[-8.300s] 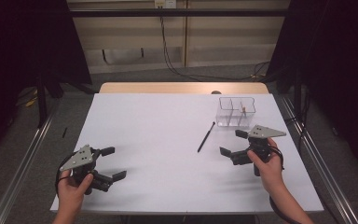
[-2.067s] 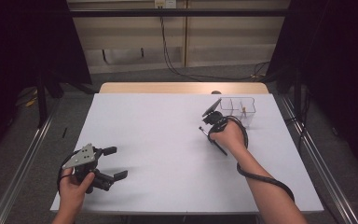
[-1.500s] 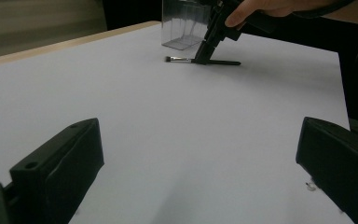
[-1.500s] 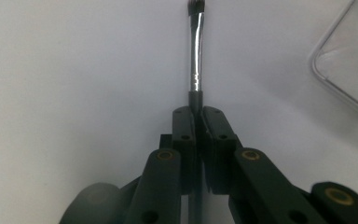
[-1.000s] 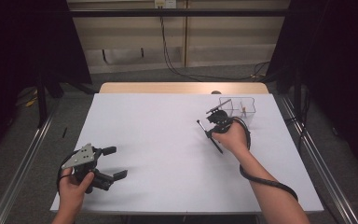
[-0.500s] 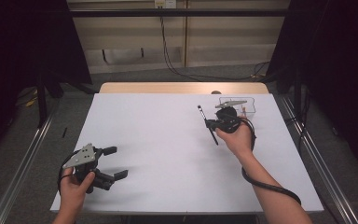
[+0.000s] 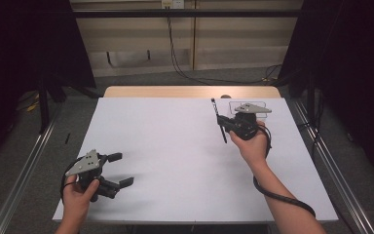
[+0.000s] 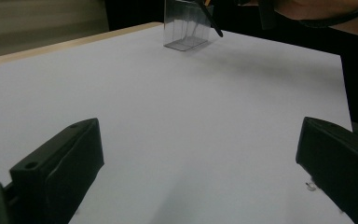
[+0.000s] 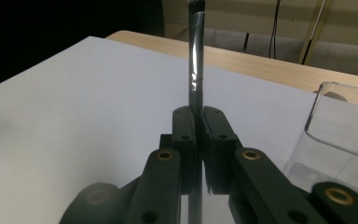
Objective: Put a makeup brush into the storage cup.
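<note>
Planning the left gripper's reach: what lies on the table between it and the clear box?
Nothing: in the left gripper view, bare white table runs from the open left gripper to the clear box.

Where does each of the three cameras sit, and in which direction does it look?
High view: above the person's side, looking forward and down on the white table; both forearms, left gripper, right gripper.
Left gripper view: rides on the left gripper, looking between its open jaws across the table to the clear box; the person's other forearm at the top right.
Right gripper view: rides on the right gripper, looking along its jaws, shut on the black brush.
Shared: the table, brush and box appear in all three.
</note>
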The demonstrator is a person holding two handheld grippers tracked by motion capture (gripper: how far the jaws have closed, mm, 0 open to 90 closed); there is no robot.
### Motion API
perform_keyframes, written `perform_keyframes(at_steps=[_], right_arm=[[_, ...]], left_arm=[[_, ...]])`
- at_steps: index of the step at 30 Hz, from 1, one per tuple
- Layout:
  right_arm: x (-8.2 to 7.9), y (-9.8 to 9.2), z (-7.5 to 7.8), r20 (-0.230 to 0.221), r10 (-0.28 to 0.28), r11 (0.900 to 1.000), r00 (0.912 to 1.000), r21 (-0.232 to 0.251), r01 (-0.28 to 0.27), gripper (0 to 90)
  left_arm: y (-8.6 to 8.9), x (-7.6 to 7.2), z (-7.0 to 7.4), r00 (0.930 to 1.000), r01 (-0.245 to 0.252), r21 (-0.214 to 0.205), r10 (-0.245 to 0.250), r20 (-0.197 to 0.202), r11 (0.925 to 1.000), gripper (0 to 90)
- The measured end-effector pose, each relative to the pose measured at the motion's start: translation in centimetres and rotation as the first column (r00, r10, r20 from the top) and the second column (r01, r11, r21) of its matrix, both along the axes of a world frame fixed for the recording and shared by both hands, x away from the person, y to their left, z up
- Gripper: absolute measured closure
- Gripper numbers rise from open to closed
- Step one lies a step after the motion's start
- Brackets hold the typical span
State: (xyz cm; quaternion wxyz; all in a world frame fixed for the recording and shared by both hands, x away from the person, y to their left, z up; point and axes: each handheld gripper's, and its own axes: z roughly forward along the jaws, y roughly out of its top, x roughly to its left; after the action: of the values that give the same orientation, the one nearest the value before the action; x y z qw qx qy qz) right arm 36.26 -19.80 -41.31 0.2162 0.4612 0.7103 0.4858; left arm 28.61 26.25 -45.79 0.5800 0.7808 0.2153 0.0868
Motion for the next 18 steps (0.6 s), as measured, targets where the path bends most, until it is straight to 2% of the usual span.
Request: perform_keyframes(at_steps=[3, 6, 8, 13, 18], right_arm=[[-0.2, -0.1, 0.1, 0.032, -0.005, 0.9999, 0.9995, 0.010, 0.005, 84.9], [-0.3, -0.3, 0.2, 0.084, -0.019, 0.9995, 0.9963, 0.026, 0.017, 84.8], [-0.5, -0.6, 0.2, 0.110, -0.028, 0.9981, 0.9935, 0.057, 0.022, 84.8], [-0.7, -1.0, 0.3, 0.147, -0.047, 0.9945, 0.9881, 0.100, 0.032, 84.8], [-1.0, -1.2, 0.7, 0.195, -0.064, 0.9884, 0.9787, 0.148, 0.035, 84.8]], left_arm=[[0.0, 0.0, 0.0, 1.0000, 0.002, 0.003, -0.002, 0.002, 1.0000, 0.6], [0.0, 0.0, 0.0, 1.0000, 0.001, 0.004, -0.001, 0.002, 1.0000, 0.6], [0.0, 0.0, 0.0, 1.0000, 0.000, 0.004, 0.000, 0.002, 1.0000, 0.6], [0.1, 0.0, 0.0, 1.0000, -0.001, 0.005, 0.001, 0.002, 1.0000, 0.6], [0.0, 0.0, 0.0, 1.0000, -0.001, 0.004, 0.001, 0.001, 1.0000, 0.6]])
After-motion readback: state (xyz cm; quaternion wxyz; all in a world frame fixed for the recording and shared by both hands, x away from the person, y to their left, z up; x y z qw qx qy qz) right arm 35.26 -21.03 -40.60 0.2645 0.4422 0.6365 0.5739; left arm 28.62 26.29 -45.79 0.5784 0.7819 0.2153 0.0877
